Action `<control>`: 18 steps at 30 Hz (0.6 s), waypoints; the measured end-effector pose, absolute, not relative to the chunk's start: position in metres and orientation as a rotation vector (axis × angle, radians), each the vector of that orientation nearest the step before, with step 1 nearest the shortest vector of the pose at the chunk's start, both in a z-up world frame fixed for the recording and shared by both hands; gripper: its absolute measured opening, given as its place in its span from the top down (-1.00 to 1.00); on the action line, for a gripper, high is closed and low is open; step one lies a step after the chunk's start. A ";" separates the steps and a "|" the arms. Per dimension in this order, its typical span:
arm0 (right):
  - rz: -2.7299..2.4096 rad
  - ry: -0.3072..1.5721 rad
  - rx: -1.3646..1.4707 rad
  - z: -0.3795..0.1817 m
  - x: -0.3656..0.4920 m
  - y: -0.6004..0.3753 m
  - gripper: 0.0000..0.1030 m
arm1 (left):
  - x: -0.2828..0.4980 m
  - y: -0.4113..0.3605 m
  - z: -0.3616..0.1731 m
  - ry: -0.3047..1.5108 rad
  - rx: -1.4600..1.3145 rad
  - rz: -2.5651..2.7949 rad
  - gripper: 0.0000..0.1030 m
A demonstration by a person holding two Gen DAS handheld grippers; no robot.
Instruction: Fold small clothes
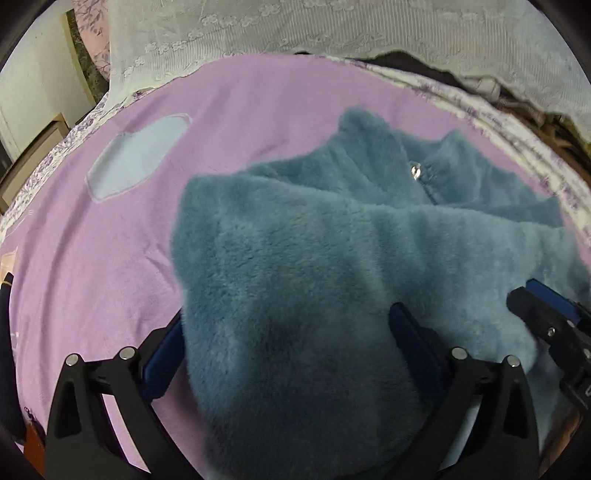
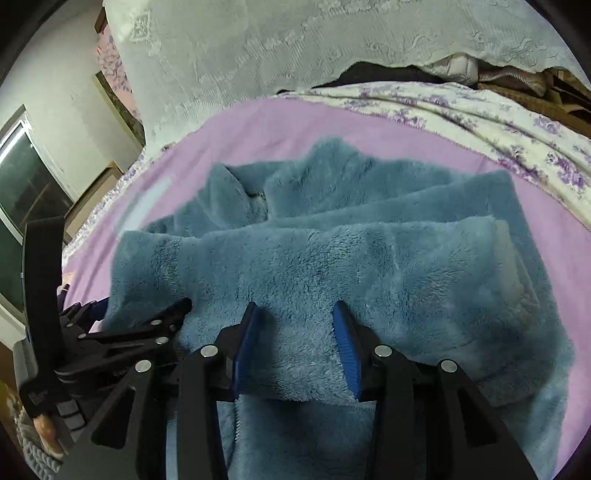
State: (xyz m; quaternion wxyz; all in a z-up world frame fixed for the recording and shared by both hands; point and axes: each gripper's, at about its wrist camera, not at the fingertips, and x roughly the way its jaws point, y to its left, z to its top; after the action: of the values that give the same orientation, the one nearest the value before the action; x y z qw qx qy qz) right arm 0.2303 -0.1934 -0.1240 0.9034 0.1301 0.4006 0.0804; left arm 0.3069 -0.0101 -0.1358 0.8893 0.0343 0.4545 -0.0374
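A fluffy blue-grey jacket (image 1: 332, 240) lies on a pink blanket (image 1: 92, 258), collar and a shiny button (image 1: 416, 171) at the far end. Its near part is folded over towards the collar. My left gripper (image 1: 288, 325) stands wide open, a thick fold of the jacket heaped loosely between its fingers. In the right wrist view the jacket (image 2: 351, 266) spreads flat under my right gripper (image 2: 297, 314). That gripper is open, and the folded edge runs unbunched between its blue pads (image 2: 347, 347). The two grippers sit side by side, the right gripper (image 1: 532, 302) at the left view's right edge.
A white lace cover (image 1: 332, 33) hangs behind the bed. A floral sheet (image 2: 480, 122) borders the blanket on the right, with dark clutter (image 2: 535, 81) beyond. A pale blue patch (image 1: 136, 158) marks the blanket. A window (image 2: 22, 192) is at the left. A hand (image 2: 44, 428) holds the left tool.
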 end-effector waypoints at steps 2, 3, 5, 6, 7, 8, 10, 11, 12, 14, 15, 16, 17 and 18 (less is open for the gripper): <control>0.173 0.790 0.243 -0.114 0.214 -0.193 0.17 | 0.294 -0.004 -0.126 0.912 0.042 -0.082 -0.92; 0.182 0.785 0.220 -0.111 0.207 -0.191 0.12 | 0.288 -0.002 -0.123 0.901 0.044 -0.089 -0.92; 0.199 0.797 0.187 -0.110 0.197 -0.189 0.05 | 0.274 -0.003 -0.125 0.890 0.079 -0.104 -0.92; 0.192 0.815 0.167 -0.114 0.194 -0.190 0.03 | 0.271 -0.006 -0.133 0.908 0.112 -0.097 -0.92; 0.183 0.840 0.152 -0.120 0.194 -0.191 0.03 | 0.271 -0.008 -0.141 0.924 0.124 -0.096 -0.92; 0.190 0.863 0.163 -0.128 0.197 -0.193 0.03 | 0.274 -0.006 -0.148 0.937 0.122 -0.099 -0.92; 0.199 0.864 0.194 -0.134 0.199 -0.196 0.03 | 0.273 -0.008 -0.147 0.935 0.121 -0.098 -0.92; 0.201 0.862 0.203 -0.133 0.198 -0.197 0.03 | 0.272 -0.007 -0.147 0.932 0.119 -0.099 -0.92; 0.203 0.850 0.220 -0.128 0.194 -0.199 0.03 | 0.271 -0.006 -0.147 0.930 0.115 -0.099 -0.92; 0.215 0.811 0.262 -0.117 0.176 -0.205 0.01 | 0.261 0.001 -0.141 0.915 0.092 -0.098 -0.92; 0.221 0.801 0.266 -0.113 0.169 -0.208 -0.01 | 0.253 0.004 -0.138 0.908 0.081 -0.108 -0.91; 0.221 0.788 0.266 -0.109 0.160 -0.212 -0.03 | 0.240 0.009 -0.136 0.900 0.062 -0.127 -0.91; 0.216 0.779 0.264 -0.107 0.155 -0.215 -0.06 | 0.235 0.013 -0.135 0.896 0.053 -0.138 -0.91; 0.204 0.772 0.271 -0.105 0.144 -0.223 -0.08 | 0.223 0.018 -0.137 0.901 0.046 -0.157 -0.91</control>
State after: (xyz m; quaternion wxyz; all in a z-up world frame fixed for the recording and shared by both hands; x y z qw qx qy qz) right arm 0.1443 -0.2231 -0.1054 0.9124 0.1313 0.3749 0.0988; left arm 0.2231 0.0176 -0.1366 0.8970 0.0221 0.4350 -0.0757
